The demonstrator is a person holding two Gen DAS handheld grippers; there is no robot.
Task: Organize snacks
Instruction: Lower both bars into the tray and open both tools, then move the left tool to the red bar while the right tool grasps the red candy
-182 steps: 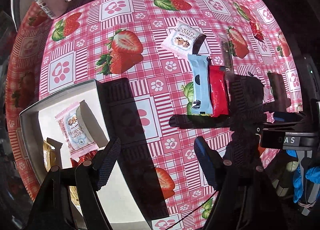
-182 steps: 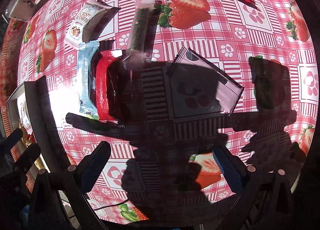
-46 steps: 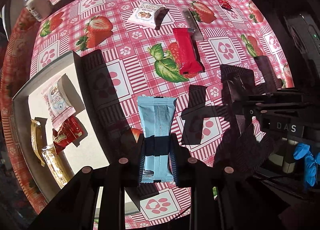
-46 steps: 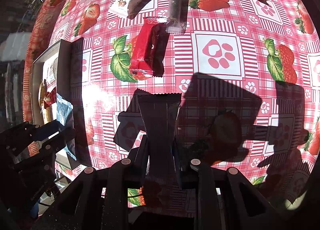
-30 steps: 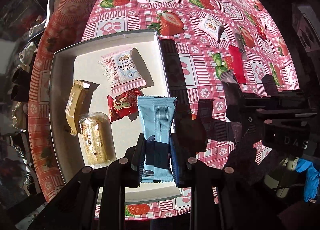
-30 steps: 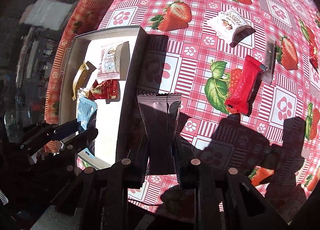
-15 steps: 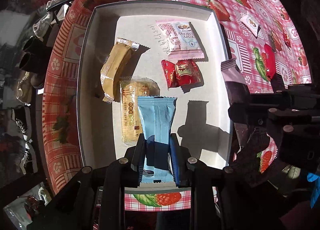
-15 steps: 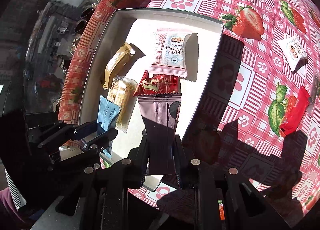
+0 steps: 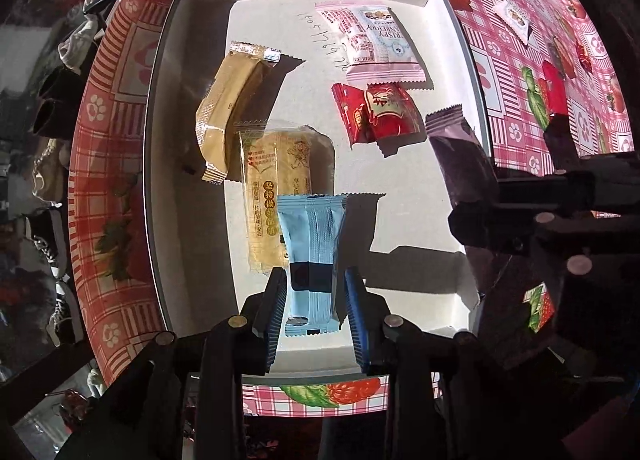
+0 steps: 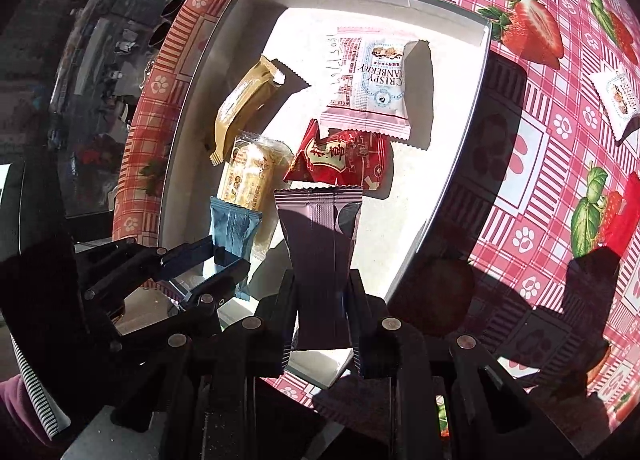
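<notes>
Left gripper (image 9: 316, 300): fingers have just been spreading; the blue packet (image 9: 312, 256) sits between them with gaps on both sides, over the white box (image 9: 160, 131).
Right gripper (image 10: 322, 316): fingers pinch the dark purple packet (image 10: 320, 256) over the box's near end.
Risk, blue packet: likely lands on the yellow cracker pack (image 9: 276, 195), piling up.
Risk, purple packet: released here, it may catch the box's near wall and tip onto the table (image 10: 540, 187).

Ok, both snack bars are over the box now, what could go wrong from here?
The left hand-held gripper has just been opening around the blue bar, which may land on the yellow cracker pack rather than flat. The right hand-held gripper grips the dark bar near the box's right wall; released there, it could catch the rim.
</notes>
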